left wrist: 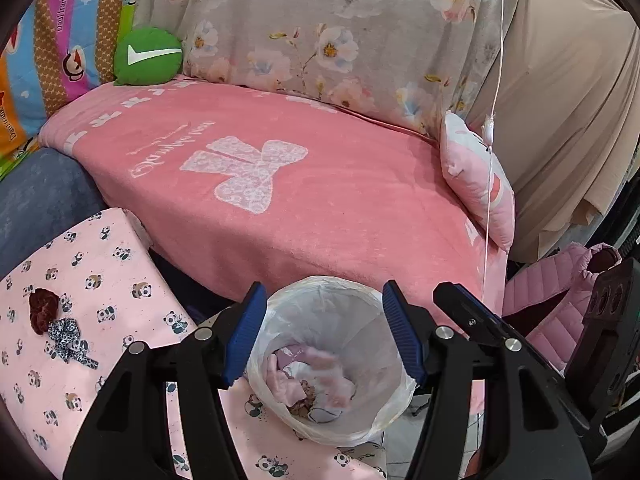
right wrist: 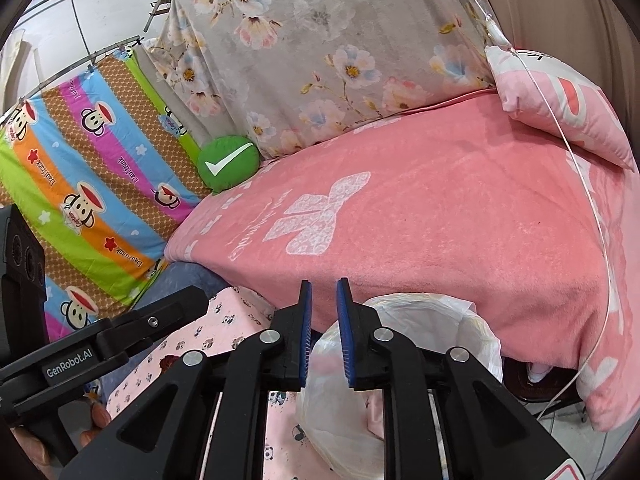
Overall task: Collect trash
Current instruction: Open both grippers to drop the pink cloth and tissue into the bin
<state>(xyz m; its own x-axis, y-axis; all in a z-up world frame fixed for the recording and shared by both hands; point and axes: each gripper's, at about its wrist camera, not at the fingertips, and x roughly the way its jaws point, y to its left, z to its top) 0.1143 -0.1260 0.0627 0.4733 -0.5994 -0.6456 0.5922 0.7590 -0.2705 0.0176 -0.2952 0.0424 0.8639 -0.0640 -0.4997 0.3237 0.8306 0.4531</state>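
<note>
A small bin lined with a white plastic bag [left wrist: 332, 312] stands below the pink bed edge; crumpled pink and white tissue trash [left wrist: 316, 380] lies inside it. My left gripper [left wrist: 324, 332] is open and empty, its blue pads on either side of the bin mouth, above it. My right gripper [right wrist: 322, 332] is nearly closed with a narrow gap and holds nothing; it hovers just left of the bag's rim [right wrist: 424, 320]. A dark red scrunchie [left wrist: 42, 308] and a black-and-white scrunchie [left wrist: 66, 338] lie on the panda-print cloth [left wrist: 100, 272] at the left.
A bed with a pink blanket [left wrist: 320, 200] fills the middle. A green check-mark cushion [left wrist: 148, 56], a floral cover [left wrist: 320, 28] and a pink pillow [left wrist: 476, 184] sit on it. A thin white cord [left wrist: 494, 80] hangs at right. A pink quilted bag [left wrist: 552, 304] lies at right.
</note>
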